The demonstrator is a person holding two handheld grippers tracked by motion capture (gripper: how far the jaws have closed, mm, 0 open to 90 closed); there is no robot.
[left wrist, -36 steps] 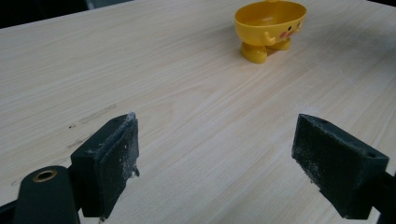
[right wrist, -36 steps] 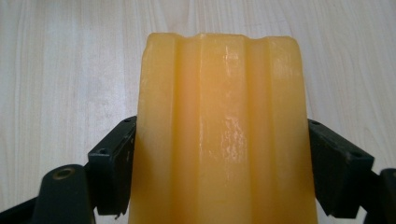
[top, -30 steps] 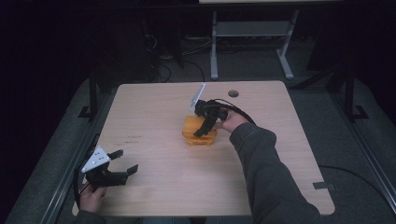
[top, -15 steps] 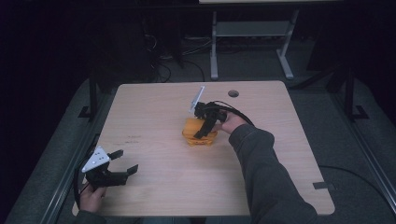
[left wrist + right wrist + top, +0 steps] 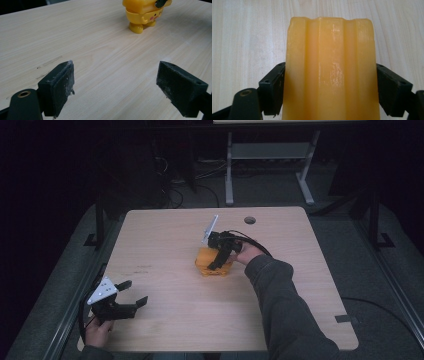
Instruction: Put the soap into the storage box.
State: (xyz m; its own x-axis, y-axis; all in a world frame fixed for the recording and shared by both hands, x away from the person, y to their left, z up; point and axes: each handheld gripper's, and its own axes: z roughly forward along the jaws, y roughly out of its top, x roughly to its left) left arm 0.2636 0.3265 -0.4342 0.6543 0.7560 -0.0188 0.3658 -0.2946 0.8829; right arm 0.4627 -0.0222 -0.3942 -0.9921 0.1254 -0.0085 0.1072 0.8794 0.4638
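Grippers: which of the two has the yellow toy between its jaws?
The right gripper, at the table's middle, brackets the yellow toy. The left gripper is open over bare wood.

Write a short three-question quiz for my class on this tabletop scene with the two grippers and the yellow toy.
1. True or false: the left gripper is shut on the yellow toy.
2. Which gripper has its fingers on either side of the toy? A) left B) right C) neither
3. Fill in: the toy stands on the wooden ____.

Key
1. False. The left gripper is open near the table's front left corner, apart from the toy.
2. B. The right gripper has its fingers against the toy's sides.
3. table
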